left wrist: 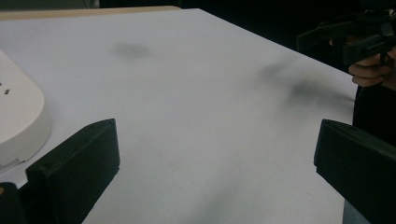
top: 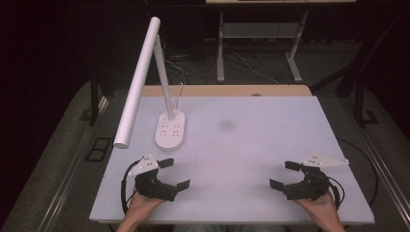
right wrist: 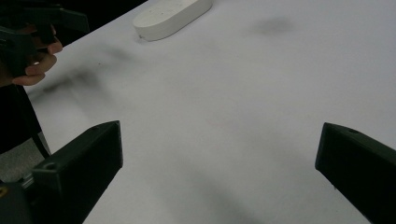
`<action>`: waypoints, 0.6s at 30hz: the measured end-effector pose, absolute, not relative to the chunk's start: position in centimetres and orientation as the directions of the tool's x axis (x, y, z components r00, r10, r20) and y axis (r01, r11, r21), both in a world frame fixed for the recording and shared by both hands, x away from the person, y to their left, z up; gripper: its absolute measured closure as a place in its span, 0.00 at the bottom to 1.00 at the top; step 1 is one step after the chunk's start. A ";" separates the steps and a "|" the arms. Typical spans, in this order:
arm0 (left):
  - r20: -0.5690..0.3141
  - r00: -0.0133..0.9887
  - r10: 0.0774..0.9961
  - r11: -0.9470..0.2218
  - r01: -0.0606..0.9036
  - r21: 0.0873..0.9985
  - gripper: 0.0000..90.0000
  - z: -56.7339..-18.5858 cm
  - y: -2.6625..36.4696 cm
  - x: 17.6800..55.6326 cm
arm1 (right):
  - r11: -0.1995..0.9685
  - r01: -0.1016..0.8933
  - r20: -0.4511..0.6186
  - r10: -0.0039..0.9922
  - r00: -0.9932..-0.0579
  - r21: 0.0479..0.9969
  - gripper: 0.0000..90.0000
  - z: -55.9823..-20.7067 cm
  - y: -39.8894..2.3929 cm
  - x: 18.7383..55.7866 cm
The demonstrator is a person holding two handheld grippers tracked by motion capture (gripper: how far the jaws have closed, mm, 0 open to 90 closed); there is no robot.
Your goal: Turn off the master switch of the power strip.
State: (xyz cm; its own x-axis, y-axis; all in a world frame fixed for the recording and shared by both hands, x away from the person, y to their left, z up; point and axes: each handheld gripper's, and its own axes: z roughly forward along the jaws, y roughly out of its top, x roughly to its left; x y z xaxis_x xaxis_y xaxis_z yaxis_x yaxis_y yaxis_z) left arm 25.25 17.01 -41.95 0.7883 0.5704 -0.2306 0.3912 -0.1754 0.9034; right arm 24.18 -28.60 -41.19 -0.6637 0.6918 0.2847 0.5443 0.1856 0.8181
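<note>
The left gripper (top: 174,174) and the right gripper (top: 282,175) rest low on the white desk (top: 251,140), jaws spread wide and holding nothing. The white lamp (top: 170,128) stands just past the left one, easy to reach.

bright desk, dark room

light falls from above onto the white desk (top: 251,145), which glows pale and slightly washed out, while the floor and surroundings sink into near black. the high view is soft and a little grainy. soft grey shadows smudge the desk in both gripper views, the darkest beside the far hand (left wrist: 371,70) and under the other hand (right wrist: 35,65). the near black tongs (left wrist: 215,158) loom blurred and featureless at the bottom edges. the lamp (top: 140,77) looks bright, its base (right wrist: 170,16) mildly overexposed.
</note>
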 end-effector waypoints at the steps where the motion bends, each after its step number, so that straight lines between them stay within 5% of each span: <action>1: -0.230 0.789 0.570 -0.176 0.391 0.904 0.00 -41.9 17.0 25.3 | 0.186 0.544 0.285 0.692 -0.664 0.818 0.00 -41.2 -28.6 24.2; 18: -0.237 0.788 0.568 -0.182 0.401 0.898 0.00 -41.9 17.0 25.2 | 0.200 0.559 0.285 0.696 -0.659 0.805 0.00 -41.3 -28.5 24.1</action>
State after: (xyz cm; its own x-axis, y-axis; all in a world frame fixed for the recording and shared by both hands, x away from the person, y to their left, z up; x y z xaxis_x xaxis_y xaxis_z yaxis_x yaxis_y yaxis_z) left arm 25.23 16.98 -41.93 0.7882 0.5680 -0.2368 0.4011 -0.1824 0.8977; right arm 24.14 -28.53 -41.35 -0.6589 0.6962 0.2849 0.5588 0.1995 0.8049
